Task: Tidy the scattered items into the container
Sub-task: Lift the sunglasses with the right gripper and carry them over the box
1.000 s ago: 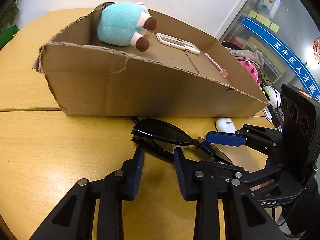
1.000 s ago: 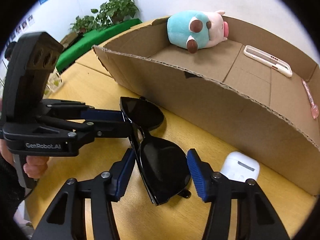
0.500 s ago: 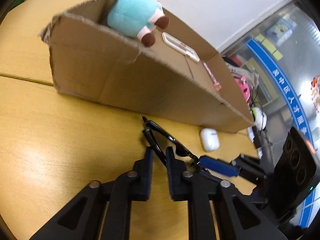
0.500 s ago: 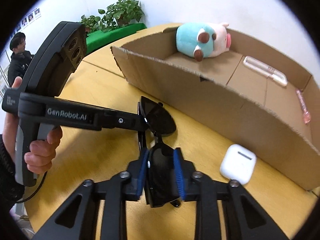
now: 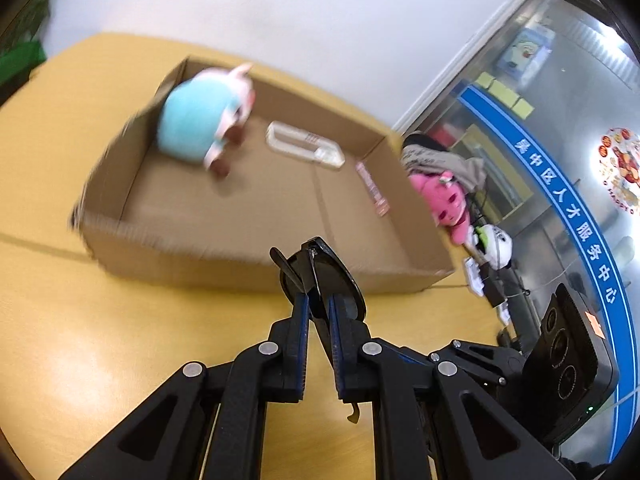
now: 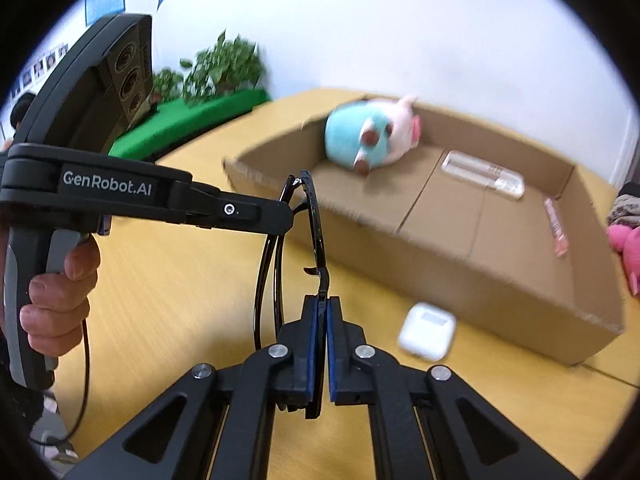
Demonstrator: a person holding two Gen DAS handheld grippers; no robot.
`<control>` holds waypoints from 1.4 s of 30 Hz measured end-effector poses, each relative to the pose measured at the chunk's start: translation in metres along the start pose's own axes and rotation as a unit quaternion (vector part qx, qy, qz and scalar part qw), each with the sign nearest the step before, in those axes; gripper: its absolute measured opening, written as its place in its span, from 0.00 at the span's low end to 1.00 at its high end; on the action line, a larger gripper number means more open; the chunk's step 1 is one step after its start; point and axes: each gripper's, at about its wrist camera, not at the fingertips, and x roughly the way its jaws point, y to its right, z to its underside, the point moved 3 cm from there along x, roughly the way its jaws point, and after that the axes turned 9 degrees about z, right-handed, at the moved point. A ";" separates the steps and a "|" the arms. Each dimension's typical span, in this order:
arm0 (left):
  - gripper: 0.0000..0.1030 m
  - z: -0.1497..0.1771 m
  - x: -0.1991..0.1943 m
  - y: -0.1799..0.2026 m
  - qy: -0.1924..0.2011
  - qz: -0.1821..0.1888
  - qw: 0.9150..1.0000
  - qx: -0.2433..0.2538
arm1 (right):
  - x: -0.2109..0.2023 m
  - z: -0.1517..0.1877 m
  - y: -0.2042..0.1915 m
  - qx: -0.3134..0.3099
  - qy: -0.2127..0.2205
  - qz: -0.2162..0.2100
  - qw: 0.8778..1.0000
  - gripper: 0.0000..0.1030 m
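Black sunglasses (image 5: 320,276) (image 6: 316,216) hang in the air above the table, held edge-on by both grippers. My left gripper (image 5: 319,304) is shut on one lens; it shows from the side in the right wrist view (image 6: 286,216). My right gripper (image 6: 323,304) is shut on the other lens. The open cardboard box (image 5: 256,200) (image 6: 480,256) lies just beyond, holding a teal and pink plush (image 5: 200,124) (image 6: 368,136), a white case (image 5: 304,150) (image 6: 482,176) and a pink pen (image 5: 372,194) (image 6: 554,226). A white earbud case (image 6: 426,330) lies on the table in front of the box.
The wooden table (image 5: 100,340) spreads around the box. A pink plush (image 5: 442,204) and other clutter lie right of the box. Green plants (image 6: 212,72) stand past the table's far left edge.
Both grippers have lifted the sunglasses off the table, up to the height of the box's near wall. The earbud case stays on the table.
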 end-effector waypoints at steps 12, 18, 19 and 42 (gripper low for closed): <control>0.09 -0.116 0.011 0.082 0.019 0.021 0.995 0.091 | -0.040 -0.089 0.068 0.046 0.073 0.040 0.995 0.05; 0.09 -0.174 0.034 0.093 0.007 0.011 0.995 0.102 | -0.032 -0.133 0.110 0.075 0.077 0.032 0.994 0.04; 0.09 -0.181 0.038 0.091 0.003 0.008 0.995 0.100 | -0.028 -0.140 0.116 0.079 0.074 0.029 0.994 0.04; 0.07 -0.195 0.228 -0.058 -0.195 -0.137 0.971 -0.001 | 0.198 -0.099 0.180 0.279 -0.155 -0.120 0.940 0.05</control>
